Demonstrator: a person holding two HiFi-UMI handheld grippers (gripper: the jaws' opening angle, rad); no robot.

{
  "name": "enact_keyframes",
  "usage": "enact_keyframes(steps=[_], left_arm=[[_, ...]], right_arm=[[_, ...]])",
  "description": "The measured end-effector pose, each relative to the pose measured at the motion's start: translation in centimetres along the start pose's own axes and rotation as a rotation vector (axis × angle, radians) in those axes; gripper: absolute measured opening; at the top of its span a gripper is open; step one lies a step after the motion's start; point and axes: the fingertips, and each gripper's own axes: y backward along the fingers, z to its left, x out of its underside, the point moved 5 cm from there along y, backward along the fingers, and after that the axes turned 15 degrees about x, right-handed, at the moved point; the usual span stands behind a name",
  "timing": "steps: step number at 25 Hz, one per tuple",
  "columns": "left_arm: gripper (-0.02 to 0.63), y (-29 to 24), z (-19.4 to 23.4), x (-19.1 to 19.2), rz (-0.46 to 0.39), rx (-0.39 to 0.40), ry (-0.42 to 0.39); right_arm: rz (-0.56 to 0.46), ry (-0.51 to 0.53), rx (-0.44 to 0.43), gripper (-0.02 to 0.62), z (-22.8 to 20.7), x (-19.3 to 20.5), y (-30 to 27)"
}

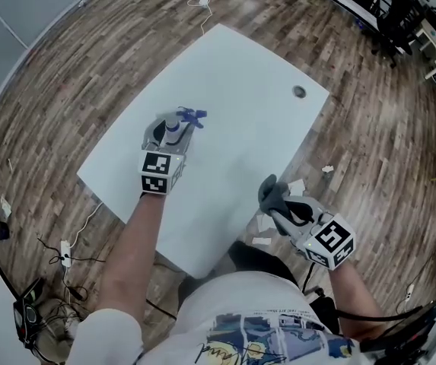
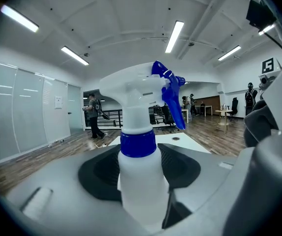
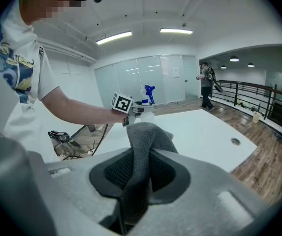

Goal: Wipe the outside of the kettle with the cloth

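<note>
Overhead, both grippers were shown at a white surface (image 1: 248, 90).

L gripper (image 1: 170, 134): jaws closed on a spray bottle (image 2: 138, 181), w/ pads against both sides of its white body just below the blue collar (image 2: 138, 144). Bottle stood upright btwn the jaws. Its pump head and blue trigger (image 2: 170, 102) rose above the jaw tips, the trigger on the R side of the head. In the head view the bottle's base looked level w/ the surface, but contact couldn't be confirmed. L marker cube (image 1: 160, 172) sat behind the jaws, toward the wrist.

R gripper (image 1: 278, 202): jaws clamped on a grey cloth (image 3: 143, 146). One fold stood up past the jaw tips; the rest ran down btwn the pads and out below. R jaw tips lay just beside the surface's near edge, over wood floor (image 1: 88, 67). R marker cube (image 1: 332, 240) sat behind them.

Ahead of the R jaws, beyond the cloth's top fold, were the L gripper and bottle, well apart from the cloth. Further ahead and to the R of the R jaws was a round hole (image 1: 299, 91) in the surface.

Bkgd, ahead of the L jaws and to their L: a person (image 2: 94, 117) on the floor, w/ ceiling strip lights (image 2: 174, 36) above.
</note>
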Motion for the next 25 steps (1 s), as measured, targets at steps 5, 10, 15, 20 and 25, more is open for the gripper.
enact_keyframes(steps=[5,10,15,20,25], left_arm=[[0.281,0.1,0.2,-0.1,0.012,-0.012,0.001],[0.341,0.6,0.2,0.2,0.024,-0.007,-0.004],[0.373,3.1,-0.7,0.7,0.051,0.033,-0.028],[0.359,8.4,-1.9,0.5,0.039,0.096,0.018],[0.237,16.6,-4.9,0.6,0.009,0.204,0.090]], right_arm=[[-0.010,0.008,-0.013,0.074,0.3,-0.6,-0.4],[-0.016,0.019,-0.019,0.074,0.5,-1.1,-0.8],[-0.026,0.020,-0.009,0.075,1.1,-2.1,-1.6],[-0.063,0.029,-0.003,0.074,2.9,-4.3,-2.8],[-0.102,0.040,0.001,0.074,6.6,-5.5,-3.5]])
